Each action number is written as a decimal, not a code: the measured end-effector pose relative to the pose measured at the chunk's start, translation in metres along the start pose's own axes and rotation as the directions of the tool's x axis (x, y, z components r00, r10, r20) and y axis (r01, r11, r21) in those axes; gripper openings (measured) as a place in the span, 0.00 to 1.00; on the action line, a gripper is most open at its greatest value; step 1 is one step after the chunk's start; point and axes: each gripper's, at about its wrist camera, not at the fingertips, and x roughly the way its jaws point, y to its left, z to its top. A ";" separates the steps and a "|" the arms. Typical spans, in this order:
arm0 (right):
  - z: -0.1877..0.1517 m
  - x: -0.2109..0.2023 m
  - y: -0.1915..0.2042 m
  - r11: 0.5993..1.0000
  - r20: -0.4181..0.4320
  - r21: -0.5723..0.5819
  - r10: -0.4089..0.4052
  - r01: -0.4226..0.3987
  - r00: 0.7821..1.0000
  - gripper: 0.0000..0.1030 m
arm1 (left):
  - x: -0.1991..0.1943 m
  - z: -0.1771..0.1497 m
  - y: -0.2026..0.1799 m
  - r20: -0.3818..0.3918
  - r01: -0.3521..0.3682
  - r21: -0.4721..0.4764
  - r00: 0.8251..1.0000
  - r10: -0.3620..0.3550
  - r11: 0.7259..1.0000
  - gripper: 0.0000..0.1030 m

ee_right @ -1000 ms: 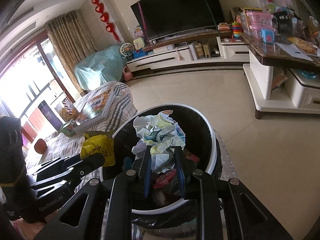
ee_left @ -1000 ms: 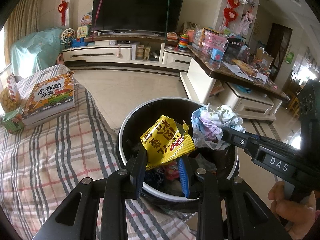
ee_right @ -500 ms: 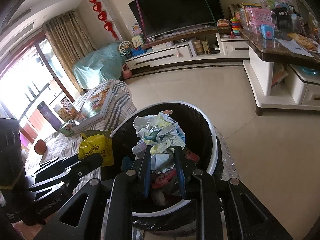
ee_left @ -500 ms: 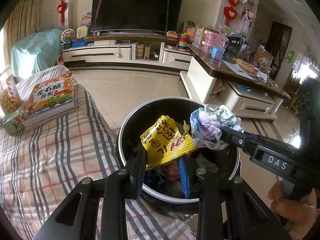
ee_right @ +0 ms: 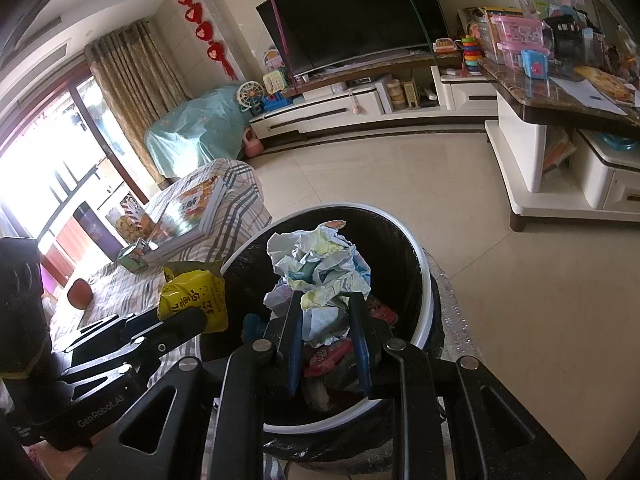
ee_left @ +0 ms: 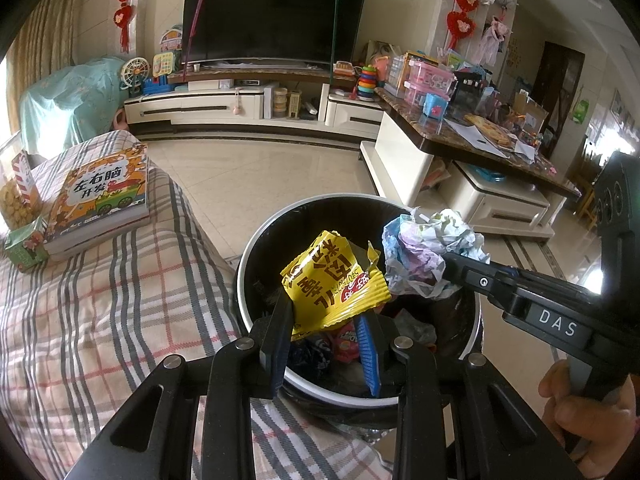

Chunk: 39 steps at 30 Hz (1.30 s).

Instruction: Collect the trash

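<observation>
A round trash bin (ee_left: 256, 240) with a white rim and black liner stands beside the plaid-covered table; its rim (ee_right: 424, 272) shows in the right wrist view too. Several wrappers lie inside. My left gripper (ee_left: 326, 304) is shut on a yellow snack wrapper (ee_left: 334, 280), held over the bin's opening. My right gripper (ee_right: 324, 304) is shut on a crumpled paper ball (ee_right: 316, 264), also above the bin. In the left wrist view the paper ball (ee_left: 428, 252) hangs just right of the yellow wrapper. The right wrist view shows the wrapper (ee_right: 196, 296) at the bin's left edge.
A plaid cloth (ee_left: 100, 312) covers the table, bearing a thick picture book (ee_left: 100, 200), a small green carton (ee_left: 24, 246) and a snack box (ee_left: 18, 196). Tiled floor (ee_left: 260, 176) lies beyond the bin. A marble-topped cabinet (ee_left: 460, 144) stands right, a TV stand (ee_left: 240, 104) at the back.
</observation>
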 end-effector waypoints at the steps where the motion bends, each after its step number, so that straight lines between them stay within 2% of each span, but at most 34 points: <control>1: 0.000 0.000 0.000 1.000 0.000 0.000 0.000 0.000 1.000 0.22 | 0.000 0.000 0.000 0.000 0.000 0.000 1.000 0.000 1.000 0.28; 11: -0.001 -0.002 -0.003 1.000 -0.001 0.015 0.006 -0.006 1.000 0.25 | 0.003 0.002 0.004 -0.011 0.008 -0.009 1.000 -0.008 1.000 0.34; 14: 0.000 -0.003 -0.004 1.000 0.001 0.027 0.009 -0.009 1.000 0.29 | 0.000 0.002 0.004 -0.007 0.008 -0.007 1.000 -0.008 1.000 0.35; 16: 0.001 -0.005 -0.006 0.999 0.005 0.037 0.010 -0.010 1.000 0.41 | -0.001 0.001 0.004 -0.006 0.009 -0.005 1.000 -0.009 1.000 0.36; 18: 0.001 -0.008 -0.007 0.999 0.013 0.046 0.012 -0.012 1.000 0.53 | -0.004 0.000 0.006 -0.002 0.001 -0.010 1.000 -0.001 1.000 0.45; 22: 0.001 -0.015 -0.007 0.998 0.030 0.057 0.015 -0.016 0.999 0.55 | -0.008 -0.003 0.011 -0.002 -0.002 -0.026 1.000 0.002 1.000 0.50; 25: 0.000 -0.020 -0.003 0.998 0.043 0.055 0.017 -0.020 0.999 0.67 | -0.016 -0.007 0.016 0.007 -0.005 -0.039 1.000 0.005 0.999 0.55; 27: -0.001 -0.022 -0.001 0.998 0.045 0.052 0.019 -0.022 0.999 0.71 | -0.022 -0.011 0.020 0.013 -0.009 -0.051 1.000 0.010 0.999 0.59; 32: -0.005 -0.027 0.005 0.998 0.047 0.052 0.026 -0.028 0.999 0.79 | -0.039 -0.022 0.030 0.033 -0.017 -0.088 0.999 0.020 0.996 0.62; 34: -0.009 -0.032 0.010 0.998 0.052 0.053 0.027 -0.030 0.998 0.87 | -0.050 -0.028 0.035 0.048 -0.016 -0.109 0.999 0.022 0.994 0.64; 37: -0.021 -0.042 0.021 0.998 0.065 0.037 0.040 -0.042 0.997 0.96 | -0.071 -0.043 0.039 0.079 -0.030 -0.134 0.996 0.041 0.991 0.69; 39: -0.028 -0.047 0.027 0.998 0.076 0.033 0.044 -0.047 0.996 0.97 | -0.084 -0.055 0.042 0.106 -0.043 -0.146 0.993 0.059 0.988 0.75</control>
